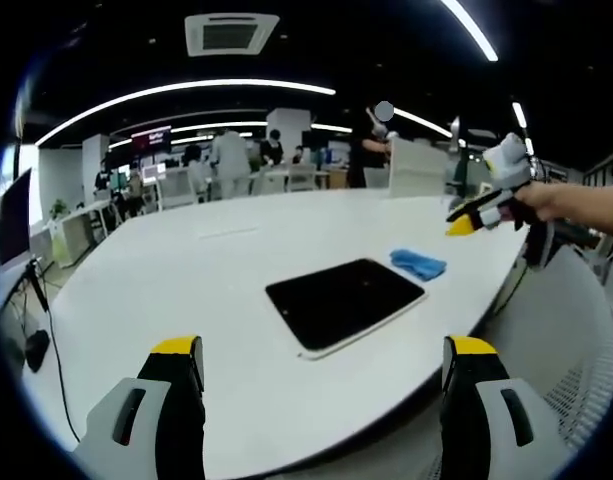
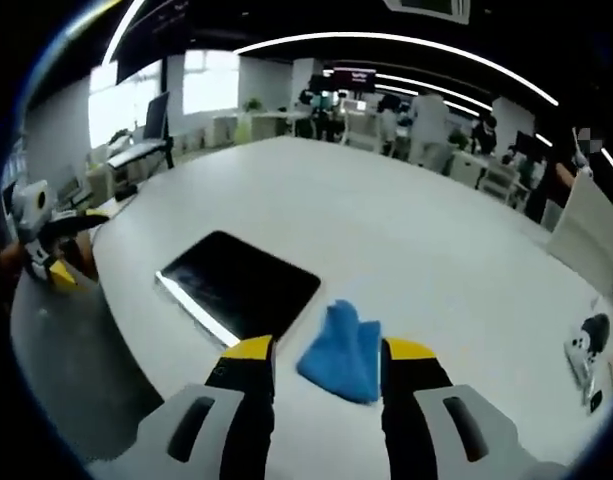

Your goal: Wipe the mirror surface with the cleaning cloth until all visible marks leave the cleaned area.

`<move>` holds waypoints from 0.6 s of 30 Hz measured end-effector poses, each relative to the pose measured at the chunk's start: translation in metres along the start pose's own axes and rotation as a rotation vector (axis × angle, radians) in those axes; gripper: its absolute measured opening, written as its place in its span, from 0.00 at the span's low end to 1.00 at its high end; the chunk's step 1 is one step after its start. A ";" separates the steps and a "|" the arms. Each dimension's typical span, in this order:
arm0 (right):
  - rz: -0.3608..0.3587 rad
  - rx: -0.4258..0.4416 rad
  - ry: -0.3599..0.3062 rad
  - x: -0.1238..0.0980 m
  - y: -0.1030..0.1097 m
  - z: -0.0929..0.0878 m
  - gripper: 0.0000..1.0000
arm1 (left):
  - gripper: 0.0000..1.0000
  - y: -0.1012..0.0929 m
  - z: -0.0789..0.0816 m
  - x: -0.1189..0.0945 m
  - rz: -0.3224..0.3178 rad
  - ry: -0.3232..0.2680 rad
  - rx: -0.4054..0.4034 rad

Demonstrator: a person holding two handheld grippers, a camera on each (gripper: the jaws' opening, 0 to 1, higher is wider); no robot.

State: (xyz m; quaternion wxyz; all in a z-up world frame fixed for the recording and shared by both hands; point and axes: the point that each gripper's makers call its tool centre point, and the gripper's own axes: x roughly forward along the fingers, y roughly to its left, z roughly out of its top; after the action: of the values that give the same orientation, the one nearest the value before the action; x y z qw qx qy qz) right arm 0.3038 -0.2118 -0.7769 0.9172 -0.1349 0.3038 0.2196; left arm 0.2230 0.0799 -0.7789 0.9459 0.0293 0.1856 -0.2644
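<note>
The wiping has not begun; judging from how things lie, the step in hand is the reach for the cloth. Going left to right in the left gripper view, the left gripper [image 1: 323, 365] stands with its grey, yellow-tipped jaws spread wide and nothing between them, hanging back at the near edge of the large white oval table [image 1: 166, 270]. Ahead of it the dark, flat rectangular mirror with a pale rim [image 1: 344, 301] lies on the tabletop, its glass too dark here to show whether any marks are on it. Just beyond the mirror's far corner sits the small crumpled blue cleaning cloth [image 1: 418, 264], close to the mirror but apart from it. Further right, the right gripper [image 1: 464, 221] is held in a hand [image 1: 566, 203] above the table's edge. In the right gripper view, that gripper's own jaws stand part open, the blue cloth lying on the table just ahead of and between them, not yet gripped, with the mirror to its left. The next move, I judge, calls for lowering those jaws onto the cloth's raised fold, closing on it, then carrying it left onto the glass; the left gripper may need to steady the mirror's rim. No container is in sight, so there is nothing held in one to report.
</note>
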 end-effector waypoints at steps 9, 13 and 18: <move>-0.016 -0.025 0.063 0.030 -0.006 -0.011 0.35 | 0.99 0.001 0.003 -0.001 0.009 -0.018 0.007; -0.027 -0.049 0.093 0.042 -0.011 -0.018 0.35 | 0.99 0.000 0.003 0.000 0.003 -0.019 0.007; -0.041 -0.039 0.117 0.054 -0.018 -0.027 0.33 | 0.99 0.000 0.004 0.000 -0.001 -0.025 0.005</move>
State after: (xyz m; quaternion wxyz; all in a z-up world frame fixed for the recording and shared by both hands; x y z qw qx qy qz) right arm 0.3379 -0.2205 -0.8291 0.8993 -0.1716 0.3498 0.1985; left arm 0.2239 0.0796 -0.7753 0.9479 0.0285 0.1732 -0.2660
